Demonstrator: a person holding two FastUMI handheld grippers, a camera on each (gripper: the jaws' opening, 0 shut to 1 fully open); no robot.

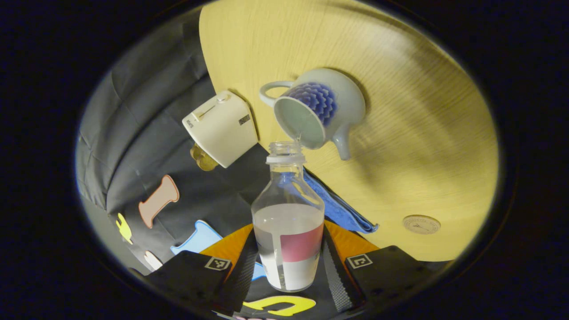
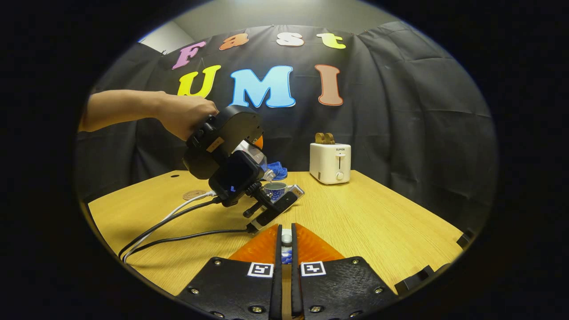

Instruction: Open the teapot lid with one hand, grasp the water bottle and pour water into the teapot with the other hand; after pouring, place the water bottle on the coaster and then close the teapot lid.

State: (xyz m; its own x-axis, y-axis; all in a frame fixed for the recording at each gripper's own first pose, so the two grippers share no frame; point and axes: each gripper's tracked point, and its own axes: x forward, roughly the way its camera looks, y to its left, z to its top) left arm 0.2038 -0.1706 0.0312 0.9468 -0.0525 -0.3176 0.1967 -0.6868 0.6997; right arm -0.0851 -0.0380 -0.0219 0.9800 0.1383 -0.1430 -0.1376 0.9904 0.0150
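Observation:
A clear water bottle (image 1: 289, 231) with a red and white label, cap off and part full, is tipped with its mouth at the open rim of the white teapot (image 1: 318, 109) with a blue pattern. A thin stream of water runs into the pot. My left gripper (image 1: 291, 242) is shut on the bottle's body. In the right gripper view a hand (image 2: 178, 113) holds that gripper tilted over the teapot (image 2: 275, 190), which it partly hides. My right gripper (image 2: 286, 235) is shut on the teapot lid (image 2: 286, 240), held by its white knob above the table, away from the pot.
A round cork coaster (image 1: 421, 224) (image 2: 194, 194) lies on the wooden table (image 2: 378, 222) to the pot's side. A white toaster (image 2: 330, 163) stands at the back edge, and a blue cloth (image 1: 342, 209) lies behind the pot. Cables (image 2: 178, 226) trail across the table.

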